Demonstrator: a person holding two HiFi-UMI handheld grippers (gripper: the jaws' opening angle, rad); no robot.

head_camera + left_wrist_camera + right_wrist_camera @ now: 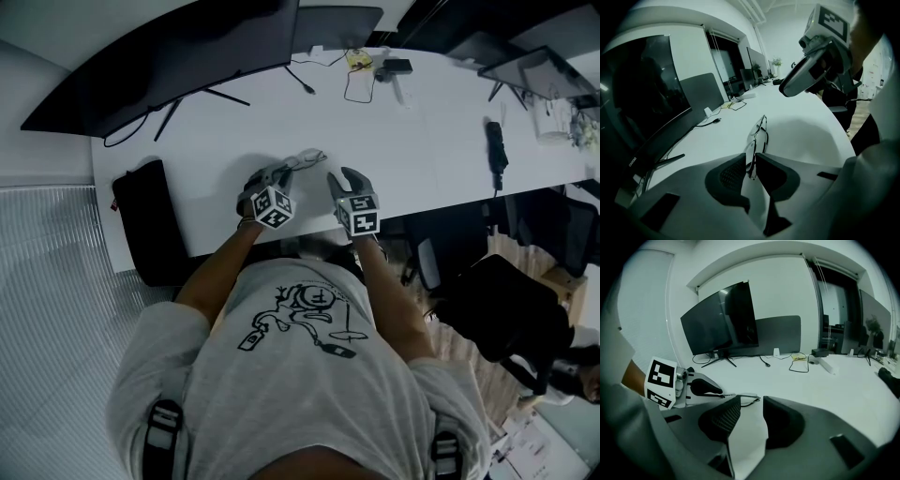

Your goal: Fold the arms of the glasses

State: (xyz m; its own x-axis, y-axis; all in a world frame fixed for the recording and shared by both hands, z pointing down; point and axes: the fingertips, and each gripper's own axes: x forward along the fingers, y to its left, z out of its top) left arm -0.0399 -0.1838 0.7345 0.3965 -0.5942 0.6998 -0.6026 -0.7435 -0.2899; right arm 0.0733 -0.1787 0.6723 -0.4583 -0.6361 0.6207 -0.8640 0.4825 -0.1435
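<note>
My left gripper (751, 161) pinches one end of the glasses (760, 133). They're near the desk (216, 141) front edge, between both gripper tips. Right gripper (751, 404) jaws stand part-spread with nothing in them. The left gripper view shows both lenses nearly edge-on, while the head view gives only a thin wire shape. The long axis runs straight out from the left jaws, along the desk.

wht table (216, 159) | on it: monitor (169, 56); cable (302, 82); blk case (145, 220)
</note>
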